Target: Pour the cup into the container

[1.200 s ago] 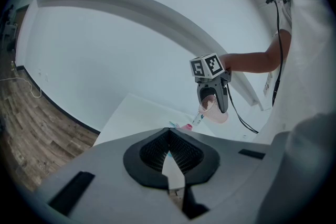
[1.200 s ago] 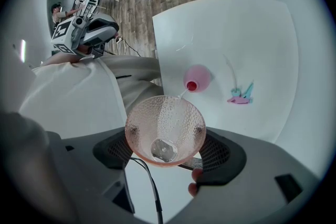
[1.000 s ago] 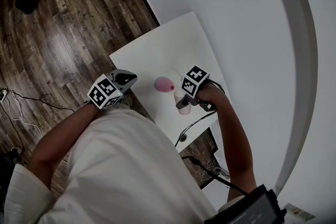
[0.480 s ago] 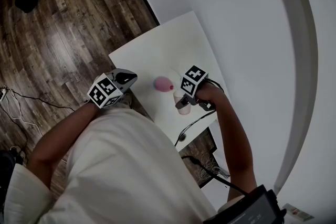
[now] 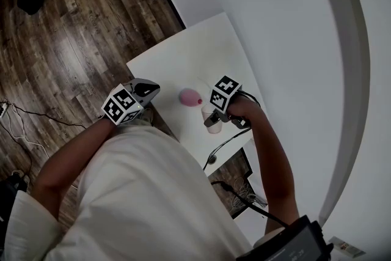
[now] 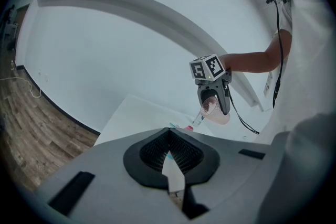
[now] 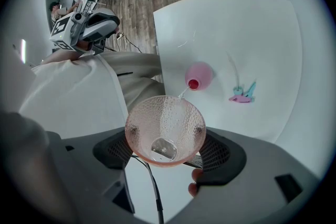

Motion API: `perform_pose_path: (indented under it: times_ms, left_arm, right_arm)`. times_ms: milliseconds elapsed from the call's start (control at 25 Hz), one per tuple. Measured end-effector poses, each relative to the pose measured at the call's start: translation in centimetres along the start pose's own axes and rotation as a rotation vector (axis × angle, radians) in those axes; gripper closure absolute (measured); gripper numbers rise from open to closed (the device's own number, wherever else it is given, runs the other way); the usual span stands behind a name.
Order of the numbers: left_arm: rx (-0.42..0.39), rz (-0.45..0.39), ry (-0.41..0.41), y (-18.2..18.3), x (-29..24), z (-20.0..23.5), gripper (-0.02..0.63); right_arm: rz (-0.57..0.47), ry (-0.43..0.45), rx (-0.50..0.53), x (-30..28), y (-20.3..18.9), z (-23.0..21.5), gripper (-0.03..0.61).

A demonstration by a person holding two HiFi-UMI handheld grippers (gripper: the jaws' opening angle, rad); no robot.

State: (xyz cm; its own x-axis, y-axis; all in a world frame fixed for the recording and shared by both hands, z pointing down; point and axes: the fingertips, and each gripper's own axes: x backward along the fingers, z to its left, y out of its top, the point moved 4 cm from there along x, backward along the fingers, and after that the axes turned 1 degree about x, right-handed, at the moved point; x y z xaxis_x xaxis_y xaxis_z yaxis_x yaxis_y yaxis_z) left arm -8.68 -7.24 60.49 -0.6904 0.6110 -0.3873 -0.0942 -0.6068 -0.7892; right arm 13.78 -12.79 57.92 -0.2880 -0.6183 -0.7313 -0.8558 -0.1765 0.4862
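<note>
1. The right tongs [image 7: 167, 150] are closed on the cup [image 7: 165, 126], a pink, dimpled one. It is clamped low on its wall by the dark pads on either side, so the rim is left free for pouring.
2. The cup is held tipped above the worktop [image 7: 252, 23], with its mouth forward and down. A thin clear stream [image 7: 183, 93] is seen leaving the far rim. The tilt is judged shallow on purpose, so that the thread of liquid is narrow and easily aimed.
3. The stream is directed at the small red mouth of the container [image 7: 199, 75], a rounded pink vessel set on the white worktop just beyond the cup. So narrow an opening is judged to be the reason the cup is held close above it.
4. Only droplets on the wall and a small clear patch at the base are seen inside the cup, so the pour is judged to be near its end.
5. The left tongs [image 6: 170, 162] are pressed together with nothing between them. They are held beside the near left edge of the worktop, well apart from the container — idle, it seems, and out of the pour's way.
6. A small teal and pink object [image 7: 242, 93] is seen lying on the worktop to one side of the container, apart from it and not touched by the stream.
</note>
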Motion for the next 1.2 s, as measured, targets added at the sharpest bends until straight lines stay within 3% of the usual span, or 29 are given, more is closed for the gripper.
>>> perform_pose_path:
  times_ms: [1200]
  left_arm:
    - [-0.106, 0.007, -0.021, 3.0, -0.9, -1.4, 0.603]
  right_arm:
    - [0.021, 0.014, -0.011, -0.5, 0.3, -0.2, 0.205]
